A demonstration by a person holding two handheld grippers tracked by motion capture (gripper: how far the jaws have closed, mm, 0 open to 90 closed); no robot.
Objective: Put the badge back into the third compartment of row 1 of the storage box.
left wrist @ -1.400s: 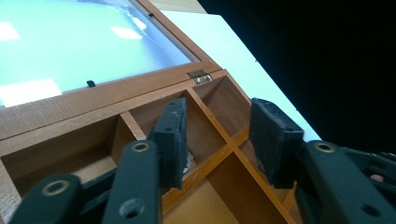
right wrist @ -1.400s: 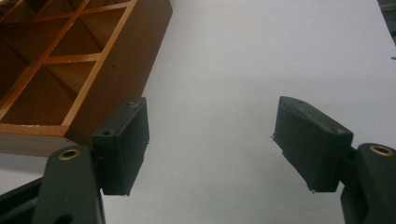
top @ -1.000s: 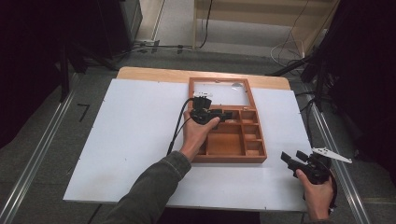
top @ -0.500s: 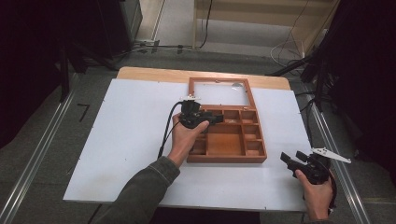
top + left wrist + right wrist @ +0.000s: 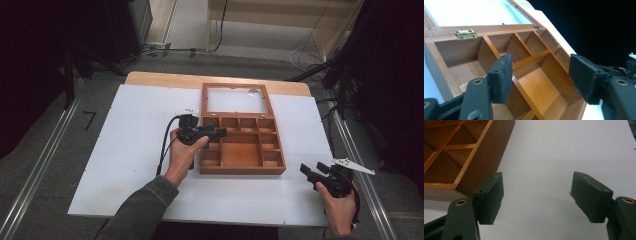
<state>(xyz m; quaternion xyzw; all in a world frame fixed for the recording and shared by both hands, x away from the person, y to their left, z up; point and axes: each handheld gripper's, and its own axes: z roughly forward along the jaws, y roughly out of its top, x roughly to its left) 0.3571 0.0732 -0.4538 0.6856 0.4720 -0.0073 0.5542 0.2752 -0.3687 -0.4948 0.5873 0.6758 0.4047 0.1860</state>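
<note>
**Supervisor:** Report the surface and surroundings, left to right.

**Operator:** At far left I see a dark grey floor with a metal rail (image 5: 37,172) running along the worktop's side. The worktop (image 5: 130,150) is white, with a bare wooden strip (image 5: 165,78) along its far edge. My left tool (image 5: 220,133) sits at the left wall of the wooden box (image 5: 242,150), its cable (image 5: 164,142) trailing back over the white sheet.

**Supervisor:** State of the left tool?

**Operator:** Its jaws have just been opening. They stand apart over the box's compartments and grip nothing; in the left gripper view one pad (image 5: 502,77) hangs above a divider.

**Supervisor:** Position of the box?

**Operator:** It lies right of centre on the worktop, with the glazed lid (image 5: 234,100) folded flat away from me and brass hinges (image 5: 465,34) along the back wall. The compartments I can see hold nothing.

**Supervisor:** Continue right.

**Operator:** My right tool (image 5: 314,172) rests near the worktop's right front corner, well apart from the box. Its jaws are wide apart, with bare white surface between them. Beyond it are a second rail (image 5: 360,172), dark drapes and cables on the floor.
</note>
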